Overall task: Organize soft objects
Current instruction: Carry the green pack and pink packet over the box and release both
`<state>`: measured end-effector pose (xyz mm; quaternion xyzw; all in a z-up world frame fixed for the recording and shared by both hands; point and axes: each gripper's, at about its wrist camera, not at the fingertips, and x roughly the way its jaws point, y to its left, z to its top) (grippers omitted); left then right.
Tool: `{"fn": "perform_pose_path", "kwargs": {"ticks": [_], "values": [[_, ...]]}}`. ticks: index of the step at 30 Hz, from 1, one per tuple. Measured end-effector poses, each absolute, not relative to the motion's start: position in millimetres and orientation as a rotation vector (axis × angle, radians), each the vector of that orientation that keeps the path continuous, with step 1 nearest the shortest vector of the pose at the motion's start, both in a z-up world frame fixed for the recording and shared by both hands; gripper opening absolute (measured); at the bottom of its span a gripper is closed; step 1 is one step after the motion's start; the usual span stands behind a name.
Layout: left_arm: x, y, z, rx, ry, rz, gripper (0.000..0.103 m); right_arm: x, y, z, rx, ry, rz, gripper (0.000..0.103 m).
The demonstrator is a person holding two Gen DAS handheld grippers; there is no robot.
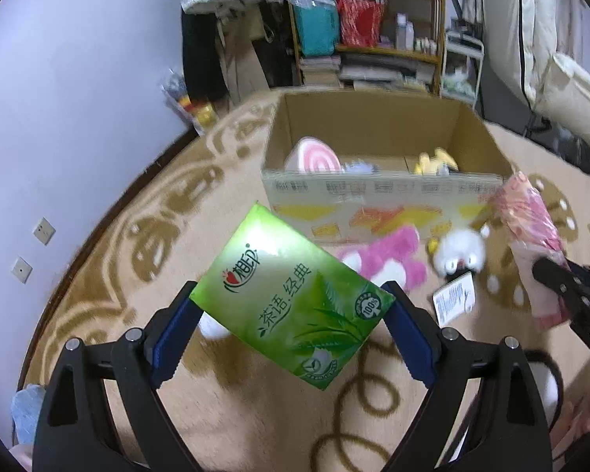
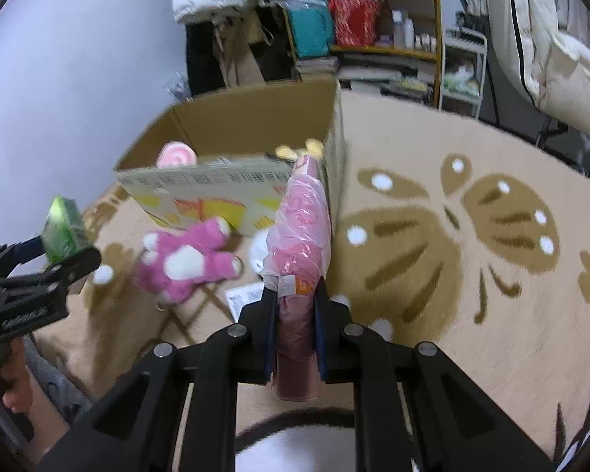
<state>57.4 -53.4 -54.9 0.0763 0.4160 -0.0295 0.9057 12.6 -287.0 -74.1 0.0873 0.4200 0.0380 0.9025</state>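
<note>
In the left wrist view, a green tissue pack point(image 1: 291, 306) is held across its width between the widely spread left tongs point(image 1: 291, 314), above the carpet point(image 1: 98, 275) and short of the box point(image 1: 381, 196). The slick pack could be dropped if squeezed unevenly.

In the right wrist view, a pink bagged bundle point(image 2: 301, 244) is clamped between the nearly closed right tongs point(image 2: 295, 314), near the box corner, which might be caught by its loose plastic.
</note>
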Motion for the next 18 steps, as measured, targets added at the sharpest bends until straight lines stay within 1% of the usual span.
{"fn": "perform_pose_path", "kwargs": {"ticks": [6, 13, 18], "values": [[66.5, -44.8, -35.1, 0.125, 0.800, -0.056, 0.089, 8.3, -282.7, -48.2, 0.172, 0.780, 0.113, 0.017], [86.0, -46.7, -10.9, 0.142, 0.727, -0.062, 0.090, 20.2, -282.3, -28.0, 0.168, 0.721, 0.138, 0.017], [114.6, -45.4, -4.4, 0.098, 0.727, -0.058, 0.089, 40.5, -287.5, -21.6, 0.173, 0.691, 0.143, 0.017]]}}
